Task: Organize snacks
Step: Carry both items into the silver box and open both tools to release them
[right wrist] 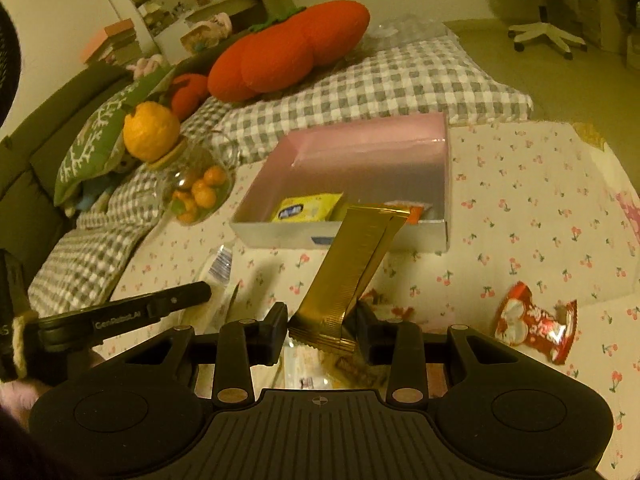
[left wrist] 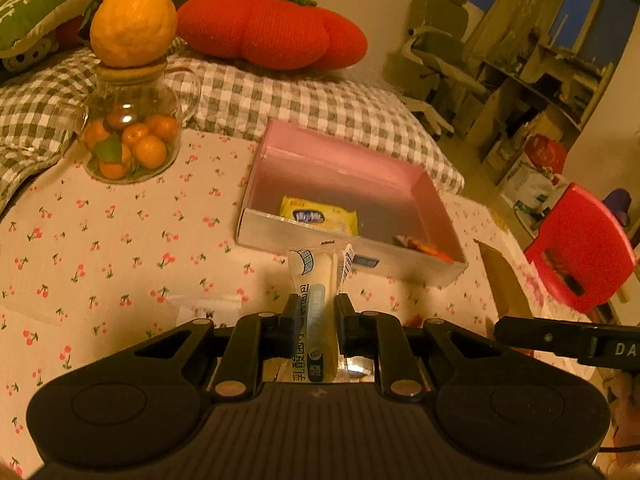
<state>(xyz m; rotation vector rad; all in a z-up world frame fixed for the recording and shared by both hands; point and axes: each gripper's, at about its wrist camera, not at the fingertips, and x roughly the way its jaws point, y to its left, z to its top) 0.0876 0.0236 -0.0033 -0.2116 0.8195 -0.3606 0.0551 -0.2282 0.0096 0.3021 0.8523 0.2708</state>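
Showing red packet only in right view.

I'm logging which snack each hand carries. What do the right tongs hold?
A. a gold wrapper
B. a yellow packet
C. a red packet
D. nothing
A: the right tongs are shut on the gold wrapper, while the red packet lies on the tablecloth and the yellow packet sits in the pink box.

Black ribbed tool, possibly knitted cuff.
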